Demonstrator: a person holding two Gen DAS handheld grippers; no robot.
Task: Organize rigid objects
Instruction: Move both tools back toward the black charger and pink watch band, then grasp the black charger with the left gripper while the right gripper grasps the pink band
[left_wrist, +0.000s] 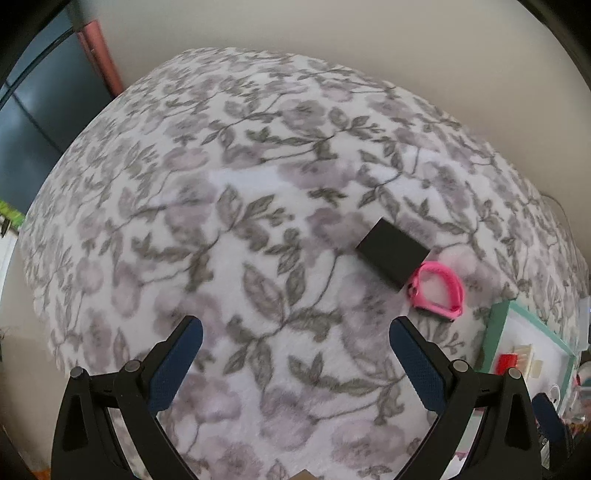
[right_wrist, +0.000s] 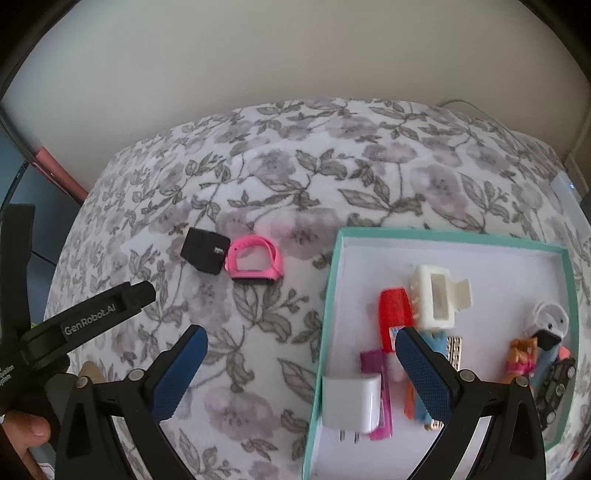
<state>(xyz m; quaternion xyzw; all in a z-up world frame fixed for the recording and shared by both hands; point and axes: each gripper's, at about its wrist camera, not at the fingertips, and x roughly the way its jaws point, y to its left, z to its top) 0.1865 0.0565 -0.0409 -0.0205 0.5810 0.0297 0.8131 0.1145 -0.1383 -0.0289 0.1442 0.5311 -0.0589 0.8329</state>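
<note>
Both the left gripper (left_wrist: 295, 328) and the right gripper (right_wrist: 301, 338) are spread wide and hold nothing. At frame centre-right, the flat black rectangular box (left_wrist: 392, 254) touches the pink silicone wristband (left_wrist: 439, 291).

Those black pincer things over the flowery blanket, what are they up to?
A person holds a pincer tool in each hand and is tidying small items into a teal box. Both the left tool and the right tool are open and hold nothing. The box already contains a white charger, a red tube, a white hair claw clip and other bits. A small black box and a pink wristband lie side by side on the blanket, outside the box.
</note>
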